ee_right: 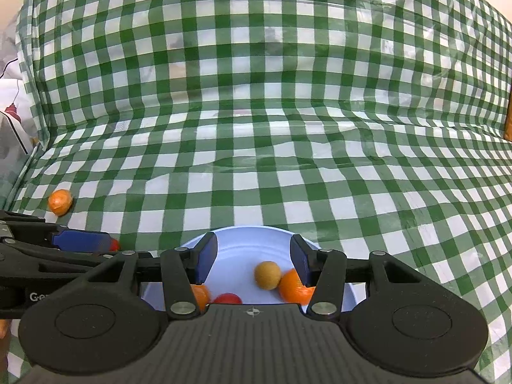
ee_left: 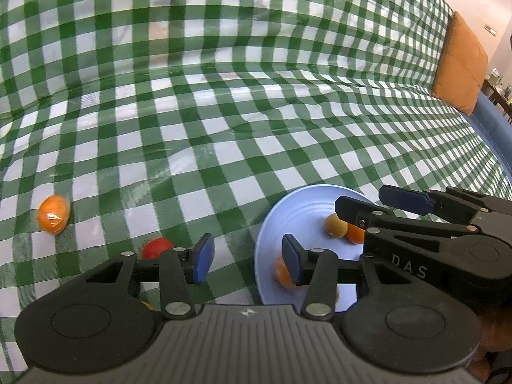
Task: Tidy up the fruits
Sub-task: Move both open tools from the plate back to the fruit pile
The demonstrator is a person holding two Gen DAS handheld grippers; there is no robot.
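A pale blue plate (ee_left: 288,214) (ee_right: 236,256) lies on the green checked cloth. It holds a tan round fruit (ee_left: 335,225) (ee_right: 267,274), orange fruits (ee_left: 282,272) (ee_right: 292,284) (ee_right: 201,294) and a red fruit (ee_right: 228,298). My right gripper (ee_right: 252,260) (ee_left: 368,204) is open and empty above the plate. My left gripper (ee_left: 248,257) is open and empty at the plate's left edge. A wrapped orange fruit (ee_left: 53,213) (ee_right: 60,202) and a red fruit (ee_left: 156,247) lie on the cloth to the left.
The checked cloth (ee_left: 224,112) covers a sofa seat and backrest. An orange cushion (ee_left: 460,64) stands at the far right. White bedding and a cable (ee_right: 9,96) lie beyond the cloth's left edge.
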